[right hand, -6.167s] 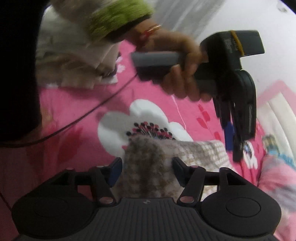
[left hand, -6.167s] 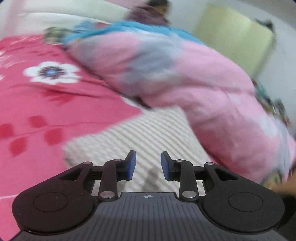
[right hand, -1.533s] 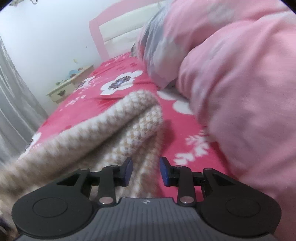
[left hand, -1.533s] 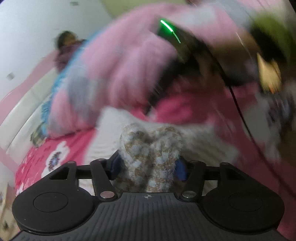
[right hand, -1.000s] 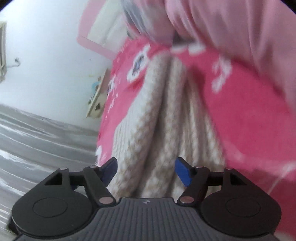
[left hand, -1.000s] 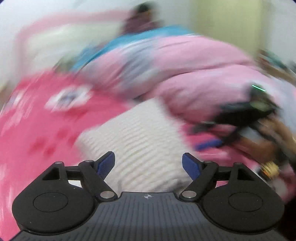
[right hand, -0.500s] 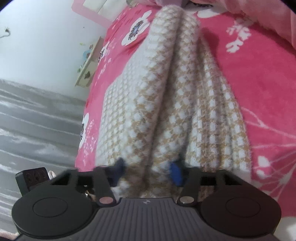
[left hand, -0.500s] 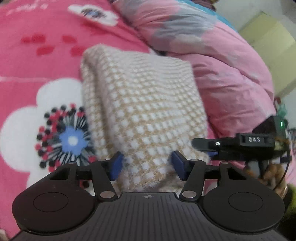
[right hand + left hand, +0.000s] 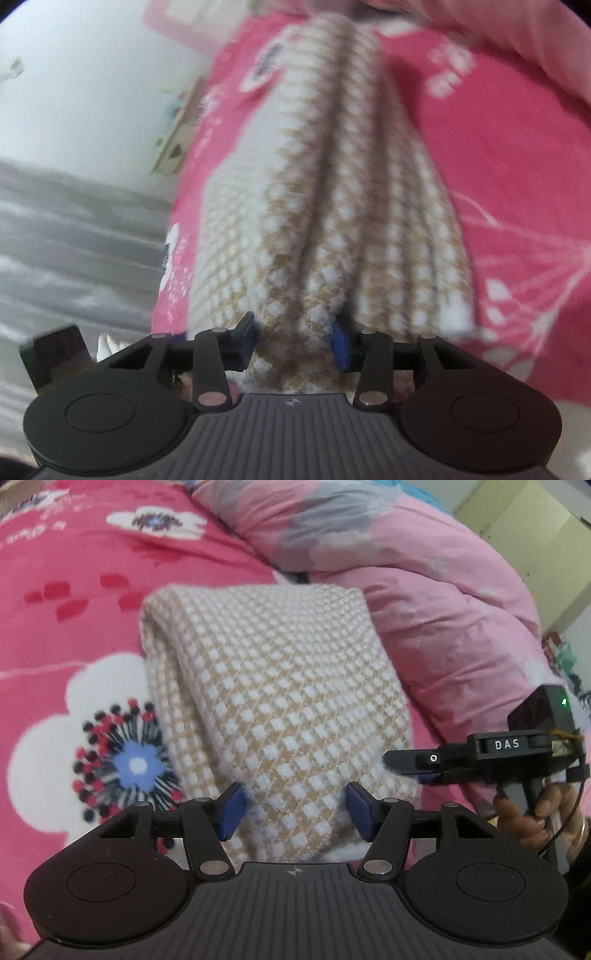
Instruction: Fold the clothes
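Note:
A beige-and-white checked knit garment lies folded into a thick stack on the pink flowered bed sheet. My left gripper is shut on the near end of the stack, with knit bulging between its blue pads. In the left wrist view my right gripper comes in from the right, held by a hand, and pinches the garment's near right corner. In the right wrist view, the right gripper is shut on the middle layers of the knit garment, whose folded edges run away from the camera.
A bulky pink quilt is heaped on the bed just behind and right of the garment. A pale green cupboard stands at the far right. In the right wrist view a small bedside cabinet, a white wall and grey curtains lie left of the bed.
Both grippers were open over the folded garment a second ago. They have since come down on its near end and shut on the knit; the right fingers closed further in the last half second.

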### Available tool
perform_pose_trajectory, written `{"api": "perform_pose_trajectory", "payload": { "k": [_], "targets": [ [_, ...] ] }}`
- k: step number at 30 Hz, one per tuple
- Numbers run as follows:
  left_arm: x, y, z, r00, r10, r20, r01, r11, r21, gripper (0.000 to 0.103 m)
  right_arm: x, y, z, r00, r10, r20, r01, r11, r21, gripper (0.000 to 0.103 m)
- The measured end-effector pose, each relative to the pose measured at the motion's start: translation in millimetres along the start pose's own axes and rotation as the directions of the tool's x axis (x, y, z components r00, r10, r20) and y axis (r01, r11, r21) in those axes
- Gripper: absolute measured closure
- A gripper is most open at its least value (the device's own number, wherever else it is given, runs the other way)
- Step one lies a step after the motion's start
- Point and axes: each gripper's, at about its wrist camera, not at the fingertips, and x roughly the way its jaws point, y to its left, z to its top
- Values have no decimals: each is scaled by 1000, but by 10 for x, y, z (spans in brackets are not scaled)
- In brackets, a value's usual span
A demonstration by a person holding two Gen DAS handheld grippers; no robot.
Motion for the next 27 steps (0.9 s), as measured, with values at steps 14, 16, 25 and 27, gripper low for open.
{"api": "perform_pose_trajectory", "payload": {
  "k": [14, 16, 25, 27],
  "targets": [
    [-26, -385, 234, 988, 62, 143, -106, 941, 321, 37, -293, 1205, -9, 934, -50, 354, 261, 772, -580, 61],
    [123, -346, 174, 993, 64, 100, -93, 945, 315, 36, 17, 1118, -12, 943, -97, 320, 273, 773, -573, 68],
    [253, -341, 289, 995, 89, 37, -96, 947, 308, 34, 73, 1073, 188, 963, -128, 236, 248, 762, -598, 76],
    [315, -357, 340, 994, 111, 24, -112, 943, 315, 32, 127, 1282, 370, 953, -121, 277, 280, 699, -658, 76]
  ]
}}
